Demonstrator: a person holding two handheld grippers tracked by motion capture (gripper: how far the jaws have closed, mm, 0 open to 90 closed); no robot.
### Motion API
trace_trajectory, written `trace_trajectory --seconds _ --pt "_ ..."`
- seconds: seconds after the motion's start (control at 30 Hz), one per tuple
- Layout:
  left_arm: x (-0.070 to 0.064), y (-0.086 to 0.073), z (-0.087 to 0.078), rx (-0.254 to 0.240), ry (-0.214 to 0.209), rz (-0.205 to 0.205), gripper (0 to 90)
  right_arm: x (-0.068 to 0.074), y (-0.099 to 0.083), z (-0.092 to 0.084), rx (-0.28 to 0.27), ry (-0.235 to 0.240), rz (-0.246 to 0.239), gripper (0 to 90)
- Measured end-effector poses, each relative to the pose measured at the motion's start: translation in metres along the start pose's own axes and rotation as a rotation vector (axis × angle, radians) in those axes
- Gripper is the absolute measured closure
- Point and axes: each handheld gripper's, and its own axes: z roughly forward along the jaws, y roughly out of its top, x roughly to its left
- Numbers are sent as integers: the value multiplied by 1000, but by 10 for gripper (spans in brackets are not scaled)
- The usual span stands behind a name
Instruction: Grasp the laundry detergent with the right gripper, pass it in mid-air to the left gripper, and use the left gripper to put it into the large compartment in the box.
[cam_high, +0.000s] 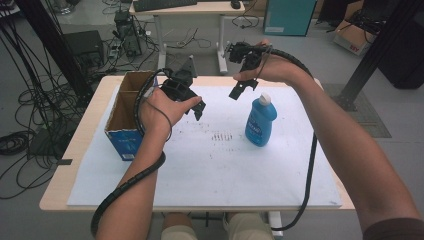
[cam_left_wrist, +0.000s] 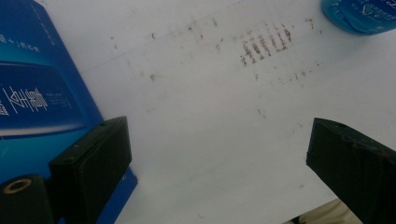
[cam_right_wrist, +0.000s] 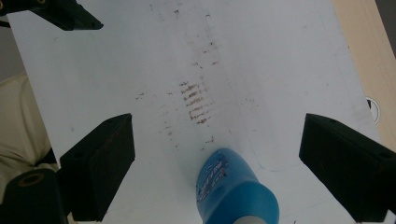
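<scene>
I read white characters on the blue box (cam_left_wrist: 32, 100) beside my left gripper (cam_left_wrist: 219, 163), though I cannot make them out; the label on the blue bottle (cam_high: 260, 121) is likewise too small to read. The left gripper's jaws stand wide apart over the white sheet (cam_high: 215, 165), holding nothing. The right gripper (cam_right_wrist: 217, 163) is equally wide open and empty, above the bottle. The high view alone shows the box's open top, divided into compartments, and the bottle's white cap (cam_high: 264, 98).
</scene>
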Motion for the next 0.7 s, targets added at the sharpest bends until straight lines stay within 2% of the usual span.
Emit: trace_trajectory --seconds 0.33,0.47,0.57,0.7 --pt "-1 -1 0 1 3 4 70 2 -6 -3 9 -20 8 99" --pt "-1 0 1 -4 -1 4 71 5 -14 -9 -18 -28 37 99" --pt "-1 0 2 -3 -3 8 71 4 -19 -11 -28 -24 29 99" --pt "-3 1 3 -2 -3 19 71 6 -32 -16 -41 -30 47 99"
